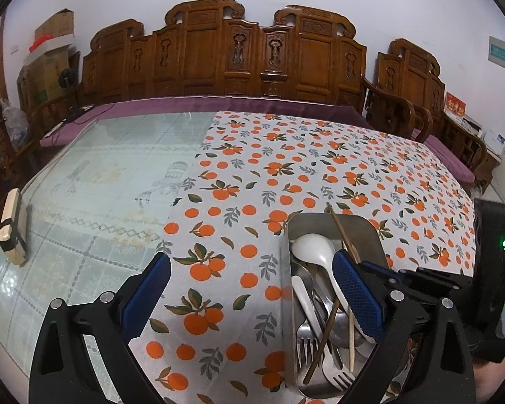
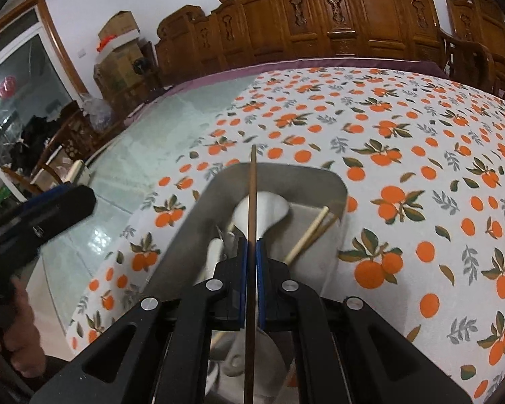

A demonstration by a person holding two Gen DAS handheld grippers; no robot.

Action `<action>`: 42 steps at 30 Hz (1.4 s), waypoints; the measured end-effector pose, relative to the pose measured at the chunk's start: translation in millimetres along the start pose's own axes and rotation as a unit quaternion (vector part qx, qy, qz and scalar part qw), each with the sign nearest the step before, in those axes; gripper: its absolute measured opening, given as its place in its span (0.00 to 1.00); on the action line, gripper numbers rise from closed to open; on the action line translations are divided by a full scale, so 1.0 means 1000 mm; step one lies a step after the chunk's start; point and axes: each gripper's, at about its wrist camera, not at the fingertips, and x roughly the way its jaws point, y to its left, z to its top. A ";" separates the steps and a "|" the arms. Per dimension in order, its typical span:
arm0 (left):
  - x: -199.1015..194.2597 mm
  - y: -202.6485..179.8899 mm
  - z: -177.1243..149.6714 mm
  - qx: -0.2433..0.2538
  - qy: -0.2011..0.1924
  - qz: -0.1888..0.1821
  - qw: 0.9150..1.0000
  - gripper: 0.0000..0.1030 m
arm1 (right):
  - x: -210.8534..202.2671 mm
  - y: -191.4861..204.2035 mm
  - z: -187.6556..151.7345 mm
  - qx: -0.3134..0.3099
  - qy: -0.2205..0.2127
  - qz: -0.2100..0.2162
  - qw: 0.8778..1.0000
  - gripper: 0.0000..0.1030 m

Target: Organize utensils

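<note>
A metal tray (image 1: 367, 229) holds a white spoon (image 1: 314, 247), forks (image 1: 304, 340), metal spoons and chopsticks. It sits on the orange-print cloth. My left gripper (image 1: 252, 269) is open and empty, its right finger over the tray, its left finger over the cloth. In the right wrist view my right gripper (image 2: 251, 242) is shut on a dark brown chopstick (image 2: 251, 195) and holds it above the tray (image 2: 192, 222). The white spoon (image 2: 266, 210) and a pale chopstick (image 2: 308, 235) lie under it.
The table is half orange-print cloth (image 1: 320, 155), half pale glass top (image 1: 101, 175). A wooden block with black bands (image 1: 11, 225) lies at the table's left edge. A carved wooden bench (image 1: 225, 54) stands behind the table. The left gripper body (image 2: 33, 225) shows at left.
</note>
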 end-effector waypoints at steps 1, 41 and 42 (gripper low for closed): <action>0.001 0.000 0.000 0.000 0.000 0.000 1.000 0.90 | 0.000 0.000 -0.002 -0.004 0.001 -0.001 1.000 0.06; -0.037 -0.055 -0.018 0.027 -0.008 -0.009 1.000 0.92 | -0.144 -0.038 -0.029 -0.041 -0.091 -0.065 0.993 0.54; -0.040 -0.058 -0.020 0.026 -0.006 -0.011 1.000 0.92 | -0.150 -0.039 -0.032 -0.039 -0.095 -0.067 0.992 0.56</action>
